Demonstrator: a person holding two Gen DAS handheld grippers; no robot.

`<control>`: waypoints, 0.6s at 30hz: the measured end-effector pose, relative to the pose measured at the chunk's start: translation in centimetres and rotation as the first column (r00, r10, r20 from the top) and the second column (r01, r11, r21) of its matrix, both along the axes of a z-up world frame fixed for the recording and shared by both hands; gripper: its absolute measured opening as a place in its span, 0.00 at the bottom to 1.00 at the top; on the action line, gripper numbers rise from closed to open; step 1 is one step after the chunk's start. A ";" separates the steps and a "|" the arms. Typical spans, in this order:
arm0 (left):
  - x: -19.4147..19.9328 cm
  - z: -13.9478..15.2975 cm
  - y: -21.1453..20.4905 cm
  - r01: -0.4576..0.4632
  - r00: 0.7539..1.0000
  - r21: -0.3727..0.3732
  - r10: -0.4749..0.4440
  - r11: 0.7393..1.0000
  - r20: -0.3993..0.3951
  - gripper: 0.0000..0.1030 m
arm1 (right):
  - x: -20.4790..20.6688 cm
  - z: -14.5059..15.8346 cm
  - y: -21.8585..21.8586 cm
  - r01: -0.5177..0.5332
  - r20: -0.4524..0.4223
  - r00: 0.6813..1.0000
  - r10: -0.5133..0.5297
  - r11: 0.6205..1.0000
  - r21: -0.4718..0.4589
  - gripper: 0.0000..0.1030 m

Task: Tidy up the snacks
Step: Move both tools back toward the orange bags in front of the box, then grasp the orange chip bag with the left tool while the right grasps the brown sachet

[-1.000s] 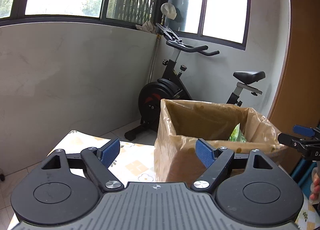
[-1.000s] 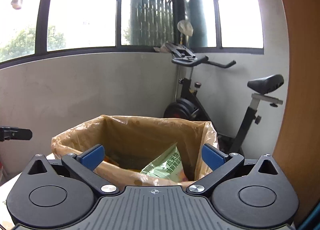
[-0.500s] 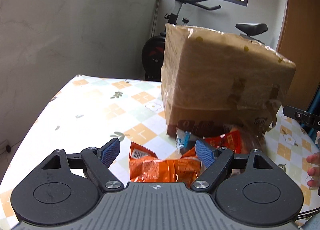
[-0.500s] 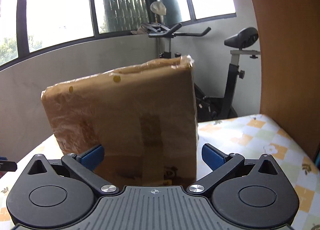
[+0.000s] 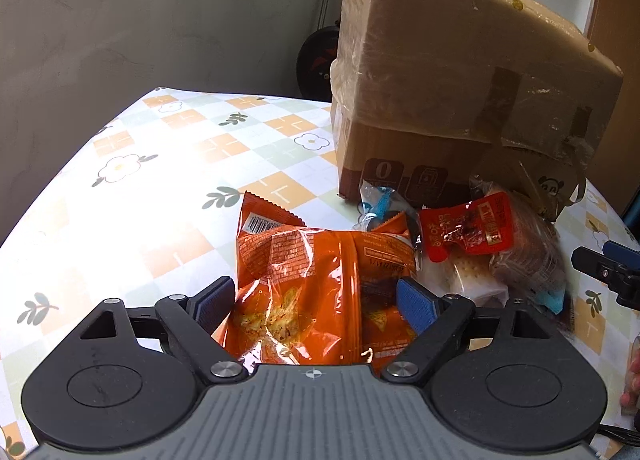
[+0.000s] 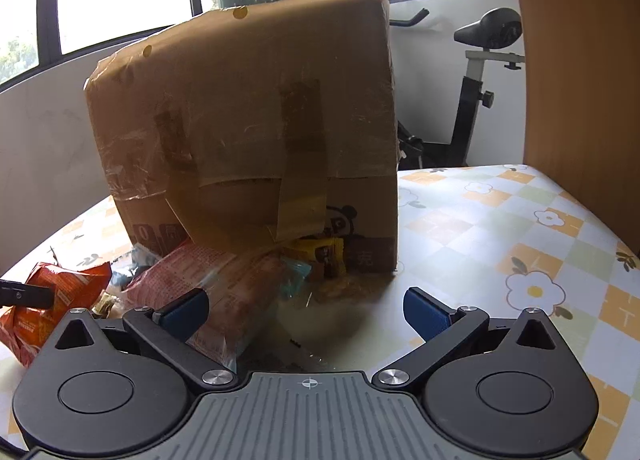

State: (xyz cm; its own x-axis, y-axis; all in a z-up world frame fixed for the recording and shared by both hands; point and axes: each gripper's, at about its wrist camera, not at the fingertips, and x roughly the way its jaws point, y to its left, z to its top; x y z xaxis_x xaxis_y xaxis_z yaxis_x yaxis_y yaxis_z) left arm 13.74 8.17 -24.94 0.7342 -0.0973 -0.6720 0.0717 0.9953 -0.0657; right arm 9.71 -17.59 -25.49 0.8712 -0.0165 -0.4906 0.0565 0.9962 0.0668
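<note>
The left gripper (image 5: 316, 300) stands wide, its jaws just having opened further, with an orange chip bag (image 5: 316, 280) lying between the blue pads (image 5: 414, 308); the pads do not seem to press it, though the bag hides the near edges. At two o'clock from that bag sit a red sachet (image 5: 468, 232) and a clear-wrapped pack (image 5: 528, 256), heaped against the foot of the cardboard box (image 5: 448, 72) at twelve o'clock. The right gripper (image 6: 306, 310) is also spread wide and holds nothing; a pink-printed packet (image 6: 224, 284) lies at its ten o'clock, a yellow packet (image 6: 320, 254) at twelve. All rest on the flowered tablecloth (image 6: 520, 228).
</note>
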 end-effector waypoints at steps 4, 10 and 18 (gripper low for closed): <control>0.2 -0.5 0.4 -0.007 1.000 -0.039 0.006 0.999 -0.006 0.92 | 0.1 -0.3 0.1 -0.017 -0.014 1.000 0.017 1.000 -0.011 1.00; 0.2 -1.4 0.1 -0.022 1.000 -0.051 0.021 0.998 -0.010 0.93 | 0.2 -0.8 0.3 -0.041 -0.053 0.998 0.041 0.999 -0.001 0.99; -1.9 -1.2 0.1 -0.100 0.993 -0.109 0.105 0.989 0.045 0.74 | 0.6 -1.3 0.5 -0.090 -0.097 0.991 0.090 0.996 0.004 0.93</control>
